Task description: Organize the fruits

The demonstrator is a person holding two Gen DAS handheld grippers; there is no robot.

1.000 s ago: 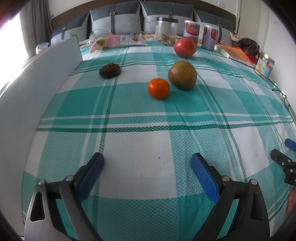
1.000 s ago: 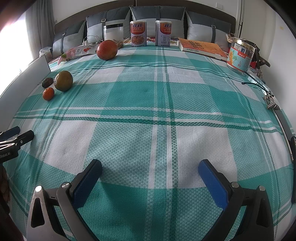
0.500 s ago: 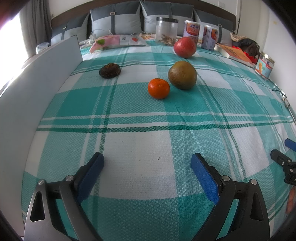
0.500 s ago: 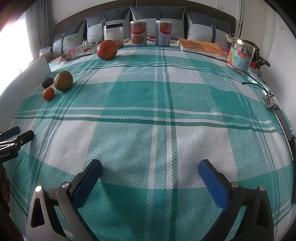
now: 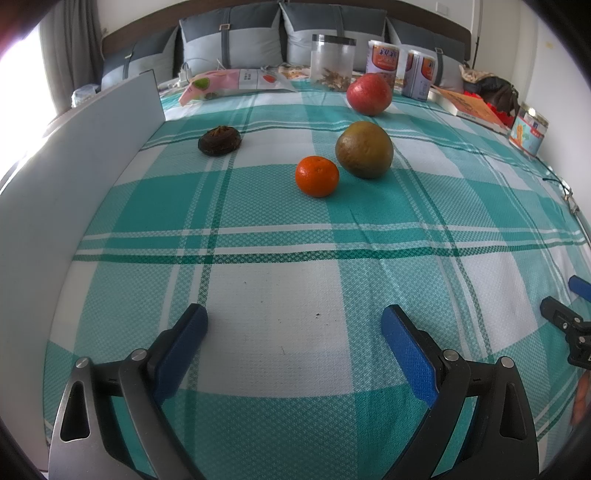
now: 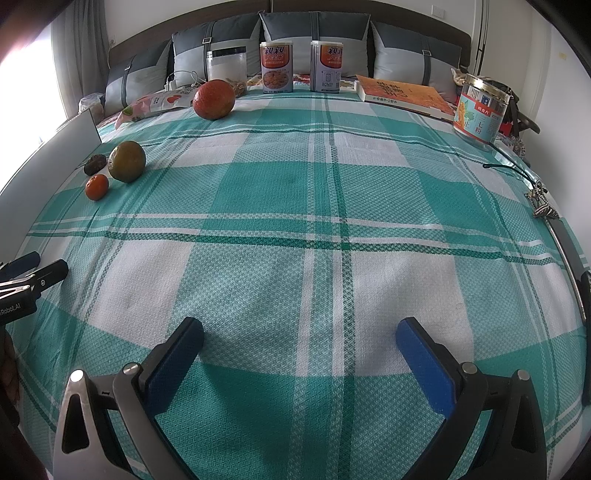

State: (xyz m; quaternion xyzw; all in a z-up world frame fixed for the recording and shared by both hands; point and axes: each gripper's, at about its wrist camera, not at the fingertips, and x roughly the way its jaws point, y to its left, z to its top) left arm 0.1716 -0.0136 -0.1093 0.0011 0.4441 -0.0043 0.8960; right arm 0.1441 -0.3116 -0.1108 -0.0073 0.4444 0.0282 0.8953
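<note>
Left wrist view: the left gripper (image 5: 293, 325) hovers low over a woven teal-and-white plaid bedspread (image 5: 295, 258), its blue ribbed pads spread wide and holding nothing. At twelve o'clock sits a small glossy, dimpled orange mandarin (image 5: 317, 175), touching or just beside a larger round green-brown fruit (image 5: 364, 149). Farther back is a smooth red round fruit (image 5: 369, 93). At eleven o'clock lies a dark, wrinkled, flattened fruit (image 5: 219, 140). A flat white board (image 5: 74, 162) stands along the left edge. At the headboard: a clear plastic jar (image 5: 333, 61) and two printed cans (image 5: 383, 59). The right gripper's tips show at three o'clock.

Right wrist view: the right gripper (image 6: 299, 339) is likewise released, pads wide apart over bare cloth. All four fruits sit well away at ten to eleven o'clock. The cans carry Chinese characters; an orange paperback book (image 6: 402, 94) and a lidded tin (image 6: 482, 107) with Chinese print lie at one o'clock. Grey pillows (image 6: 314, 29) line the back. "Robot.AI" is printed on the left gripper at nine o'clock.
</note>
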